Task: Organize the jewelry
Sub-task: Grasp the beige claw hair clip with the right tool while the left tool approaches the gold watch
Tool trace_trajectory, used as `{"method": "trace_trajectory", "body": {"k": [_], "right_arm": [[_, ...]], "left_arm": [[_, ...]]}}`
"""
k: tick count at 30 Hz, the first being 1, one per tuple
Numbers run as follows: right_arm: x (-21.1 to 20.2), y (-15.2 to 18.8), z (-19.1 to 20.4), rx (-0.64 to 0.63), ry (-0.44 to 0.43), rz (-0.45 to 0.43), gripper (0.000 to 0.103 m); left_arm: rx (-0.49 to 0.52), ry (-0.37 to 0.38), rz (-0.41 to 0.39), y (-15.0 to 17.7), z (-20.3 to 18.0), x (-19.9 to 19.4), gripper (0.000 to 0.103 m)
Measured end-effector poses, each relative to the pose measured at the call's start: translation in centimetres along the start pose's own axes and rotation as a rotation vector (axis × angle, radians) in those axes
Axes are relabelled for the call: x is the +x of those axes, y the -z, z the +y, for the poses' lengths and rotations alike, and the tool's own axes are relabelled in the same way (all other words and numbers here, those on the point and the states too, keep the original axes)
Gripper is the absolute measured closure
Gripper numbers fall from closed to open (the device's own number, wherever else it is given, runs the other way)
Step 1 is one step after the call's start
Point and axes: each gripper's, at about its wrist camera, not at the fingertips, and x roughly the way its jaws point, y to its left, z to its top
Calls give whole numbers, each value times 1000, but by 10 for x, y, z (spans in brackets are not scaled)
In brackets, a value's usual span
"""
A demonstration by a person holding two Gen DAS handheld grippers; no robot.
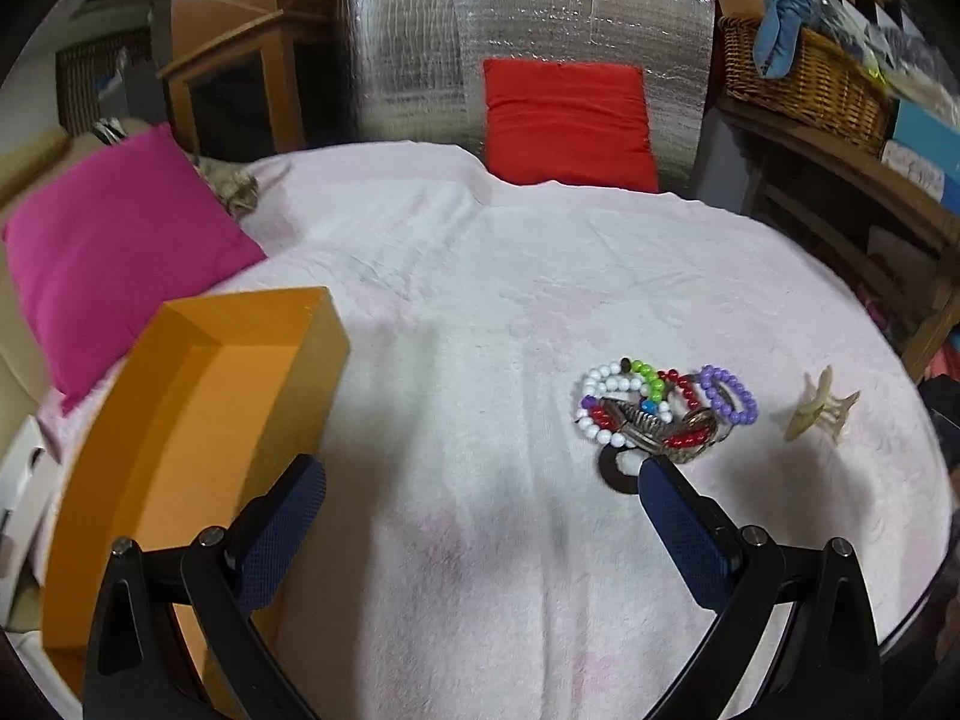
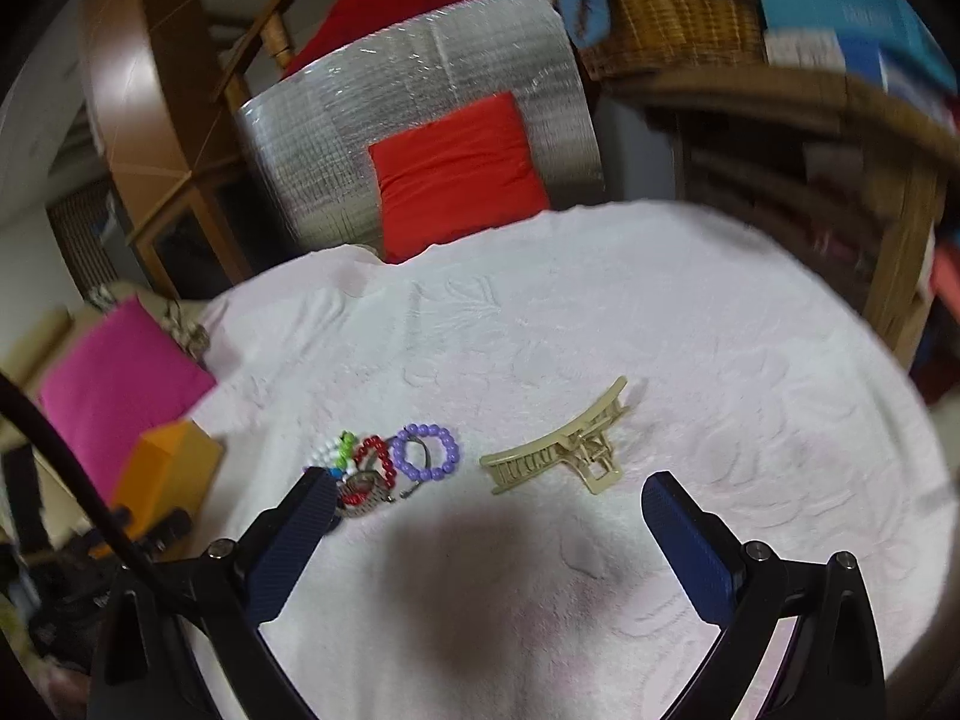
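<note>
The orange box [image 1: 198, 420] sits open at the left of the white towel [image 1: 480, 276]. The bracelet pile [image 1: 654, 414] lies centre, the hair clip [image 2: 564, 450] just right of it. Both the left gripper [image 1: 480, 480] and right gripper [image 2: 486, 498] hover with jaws wide apart, empty. The clip's long axis runs lower-left to upper-right; close across its narrow hinge.

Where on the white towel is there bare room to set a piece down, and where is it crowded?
Bare towel runs between the orange box and the bracelet pile, and on toward the red cushion. A narrow free strip separates the pile from the beige hair clip. The pile itself is crowded, bracelets overlapping. Both claws, left and right, are open.
</note>
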Motion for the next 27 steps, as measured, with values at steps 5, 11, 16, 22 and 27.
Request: {"method": "trace_trajectory", "body": {"k": [5, 11, 16, 22, 27], "right_arm": [[22, -17, -32, 154, -91, 72, 15], [49, -24, -57, 284, -213, 153, 35], [68, -25, -78, 350, -184, 203, 35], [94, -28, -96, 412, -129, 264, 35], [116, -35, -94, 398, -102, 301, 35]], "left_arm": [[6, 72, -5, -5, -7, 10, 0], [45, 55, 57, -3, -21, 30, 0], [64, 41, 65, 0, -27, 32, 0], [97, 49, 86, 5, -41, 35, 0], [141, 30, 93, 12, -50, 37, 0]]}}
